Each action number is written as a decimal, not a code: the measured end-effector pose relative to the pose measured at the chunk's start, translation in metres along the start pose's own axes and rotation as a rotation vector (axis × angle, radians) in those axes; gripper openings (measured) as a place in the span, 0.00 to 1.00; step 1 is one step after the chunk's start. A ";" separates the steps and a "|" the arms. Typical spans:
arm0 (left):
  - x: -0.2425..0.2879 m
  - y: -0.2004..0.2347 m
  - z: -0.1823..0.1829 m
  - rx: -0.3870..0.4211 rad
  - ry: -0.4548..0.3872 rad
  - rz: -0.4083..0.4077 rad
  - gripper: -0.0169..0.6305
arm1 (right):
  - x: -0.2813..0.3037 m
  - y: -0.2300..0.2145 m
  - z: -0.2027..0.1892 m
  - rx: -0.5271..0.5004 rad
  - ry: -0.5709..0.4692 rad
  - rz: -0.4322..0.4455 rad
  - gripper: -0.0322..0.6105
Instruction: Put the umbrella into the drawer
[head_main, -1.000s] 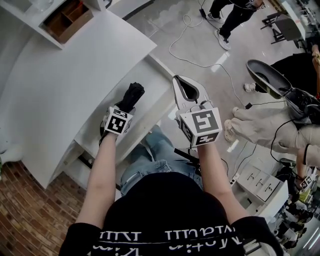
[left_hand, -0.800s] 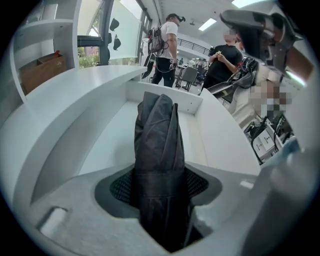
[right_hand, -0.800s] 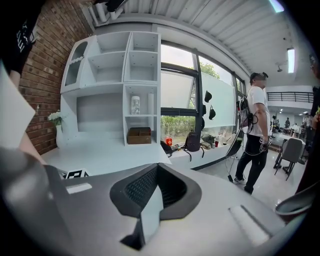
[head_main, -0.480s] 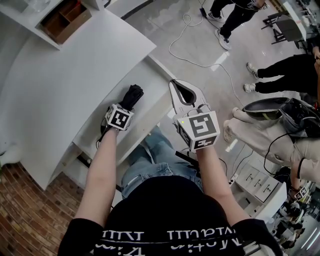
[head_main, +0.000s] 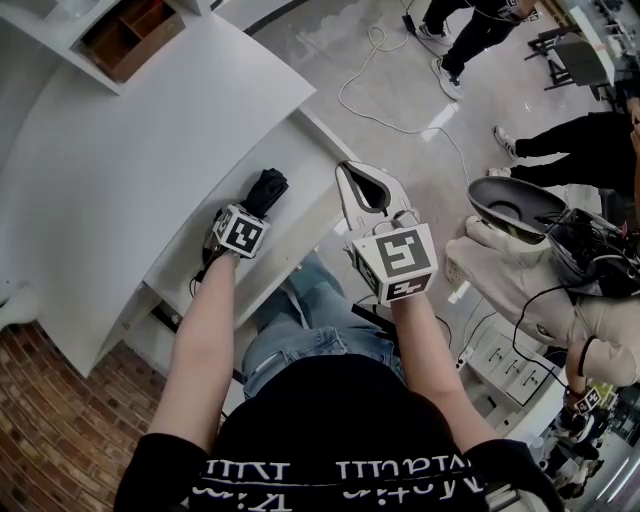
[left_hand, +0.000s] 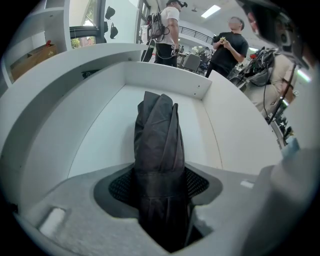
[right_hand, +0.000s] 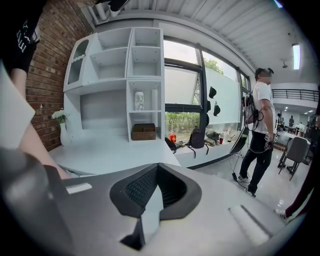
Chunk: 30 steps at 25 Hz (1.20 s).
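The left gripper's (left_hand: 160, 182) jaws pinch the black umbrella (left_hand: 159, 130) at the open drawer (left_hand: 107, 132); the right gripper's (right_hand: 157, 169) jaws are pressed together

The folded black cloth umbrella (left_hand: 157, 145) looks matt and creased, thin fabric gathered in soft folds. The white drawer (left_hand: 100, 140) is smooth, flat-painted board with a dull sheen. The left gripper (left_hand: 159, 184) is pale grey matt plastic, its black pads (left_hand: 120, 186) finely ribbed. The grey floor (head_main: 400, 80) is polished and glossy; the red-brown brick wall (head_main: 50, 420) is rough.
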<state>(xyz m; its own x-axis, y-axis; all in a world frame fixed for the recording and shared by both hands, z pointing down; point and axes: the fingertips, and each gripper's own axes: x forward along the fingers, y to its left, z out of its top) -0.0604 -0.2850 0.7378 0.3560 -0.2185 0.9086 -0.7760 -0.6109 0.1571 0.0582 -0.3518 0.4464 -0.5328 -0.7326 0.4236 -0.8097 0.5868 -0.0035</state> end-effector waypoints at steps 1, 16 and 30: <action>0.000 -0.001 0.000 0.000 0.001 0.004 0.42 | 0.000 0.001 0.000 -0.002 0.000 0.003 0.06; -0.010 -0.024 -0.003 -0.032 -0.031 -0.043 0.60 | -0.017 0.026 0.001 -0.013 -0.014 0.022 0.06; -0.066 -0.031 0.005 0.003 -0.149 0.006 0.64 | -0.056 0.056 0.018 -0.019 -0.087 -0.024 0.06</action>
<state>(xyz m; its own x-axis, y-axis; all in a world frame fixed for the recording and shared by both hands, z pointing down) -0.0573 -0.2558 0.6706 0.4249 -0.3327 0.8419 -0.7767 -0.6117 0.1502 0.0380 -0.2839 0.4065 -0.5331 -0.7734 0.3431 -0.8183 0.5744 0.0234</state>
